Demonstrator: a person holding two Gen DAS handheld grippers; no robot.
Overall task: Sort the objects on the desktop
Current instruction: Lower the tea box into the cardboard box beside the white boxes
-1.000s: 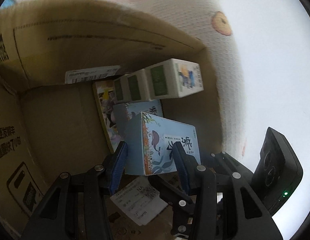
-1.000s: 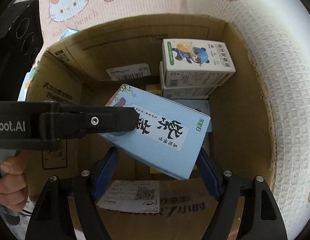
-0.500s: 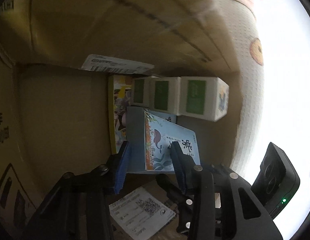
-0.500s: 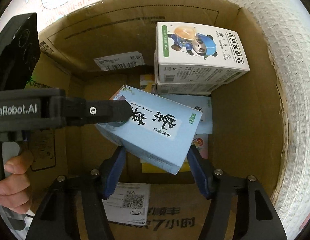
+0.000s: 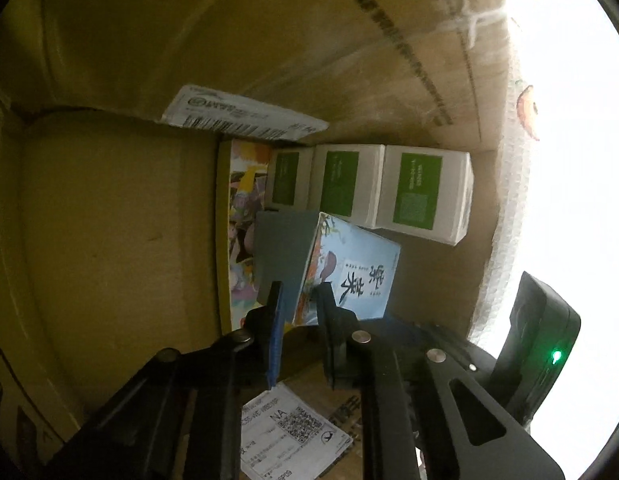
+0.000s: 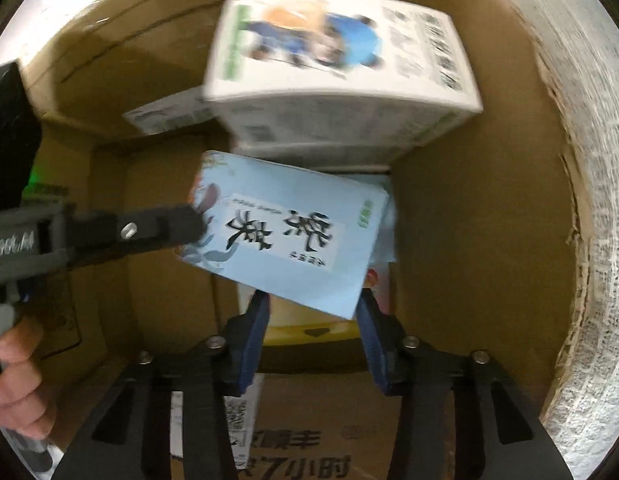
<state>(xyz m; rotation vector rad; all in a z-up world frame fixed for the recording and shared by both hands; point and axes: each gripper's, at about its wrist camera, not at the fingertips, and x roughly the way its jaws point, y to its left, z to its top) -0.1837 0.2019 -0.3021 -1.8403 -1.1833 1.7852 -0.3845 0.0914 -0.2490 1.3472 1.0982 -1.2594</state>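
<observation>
Cardboard box (image 6: 461, 240) interior, both hand-held grippers lowered into it around a light blue tea box (image 6: 285, 232).

Left hand-held gripper (image 5: 299, 300) is closing on one edge of the light blue tea box (image 5: 353, 276), its black fingers (image 5: 329, 320) either side of that edge and apparently touching it. Right hand-held gripper (image 6: 313, 312) points down from above, its blue pads (image 6: 253, 332) closing on the box's near end; the picture is too blurred to tell whether they press it. Beyond both grippers, against the far wall, stand white boxes with green labels (image 5: 425, 196), the top one (image 6: 341, 72) showing a cartoon. Beside the left gripper, a colourful flat book (image 5: 241, 232) lies on the box floor. A person's hand (image 6: 17, 384) holds the left gripper's handle.
</observation>
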